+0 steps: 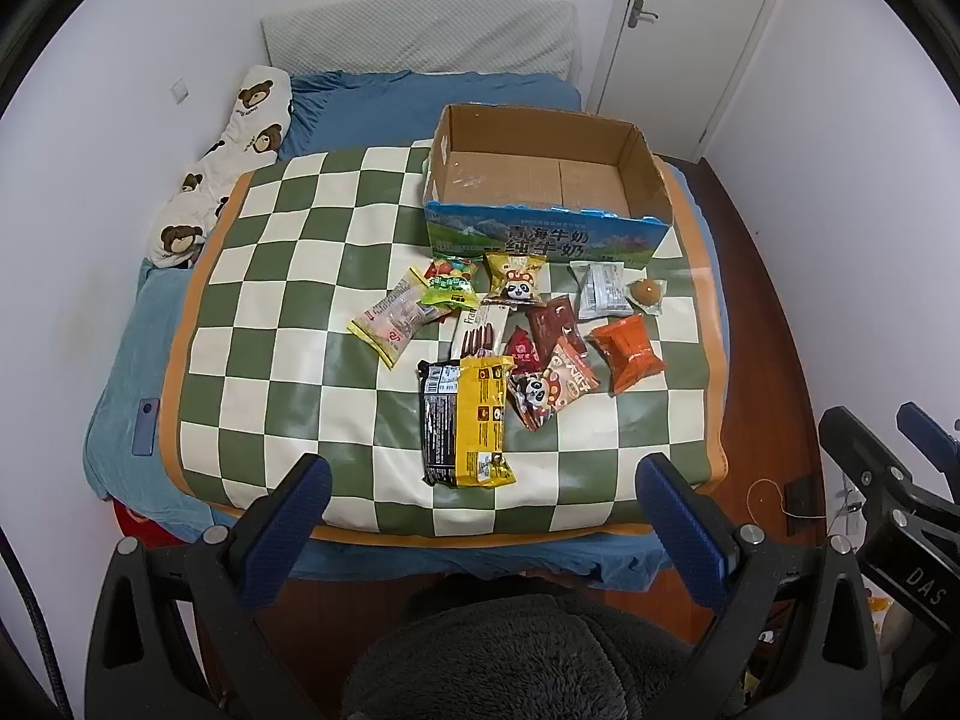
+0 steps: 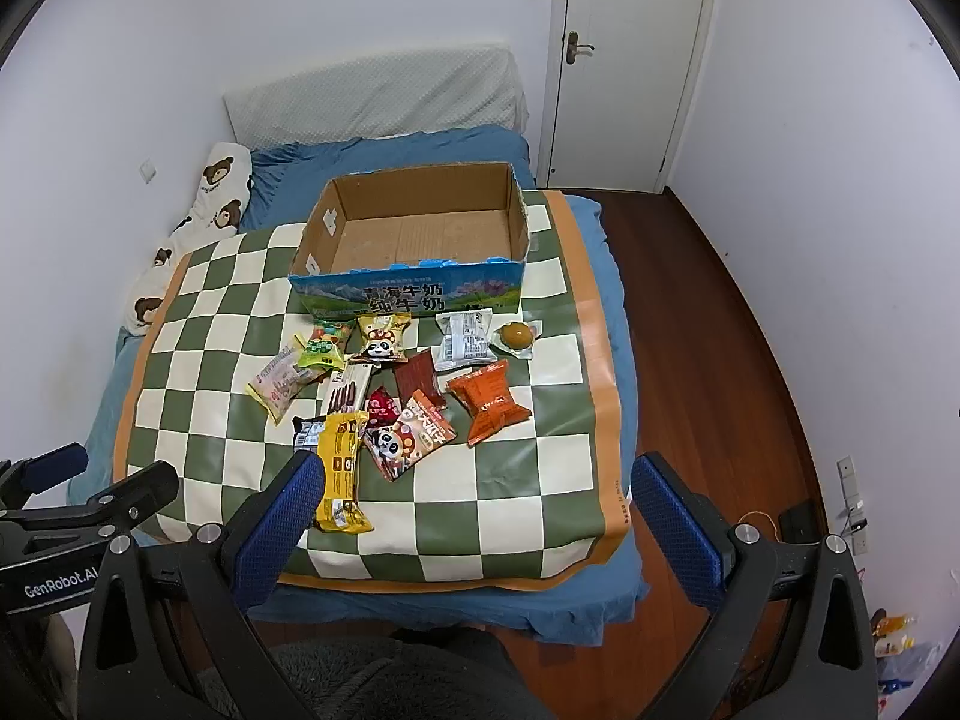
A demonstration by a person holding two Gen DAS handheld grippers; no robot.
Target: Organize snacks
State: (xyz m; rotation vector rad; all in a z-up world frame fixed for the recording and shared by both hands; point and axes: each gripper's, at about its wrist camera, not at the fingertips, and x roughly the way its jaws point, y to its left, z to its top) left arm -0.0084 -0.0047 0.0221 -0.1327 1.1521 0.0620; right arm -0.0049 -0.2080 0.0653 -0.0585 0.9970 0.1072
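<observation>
Both the left gripper [image 1: 480, 480] and the right gripper [image 2: 477, 477] are wide open and hold nothing. The snacks [image 1: 510, 330] lie on the checkered mat [image 1: 288, 300] in front of the cardboard box [image 1: 540, 180]. The right gripper's finger [image 2: 288, 498] hides part of the yellow packet [image 2: 342, 468].

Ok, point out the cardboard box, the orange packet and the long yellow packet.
cardboard box [image 1: 543, 180], left wrist view, on its bare inner floor.
orange packet [image 2: 489, 401], right wrist view, on the packet's middle.
long yellow packet [image 1: 480, 420], left wrist view, on its yellow face.

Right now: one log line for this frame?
phase: pre-grasp | left gripper: open, empty | right gripper: open, empty | cardboard box: empty | snacks: loose on checkered mat
</observation>
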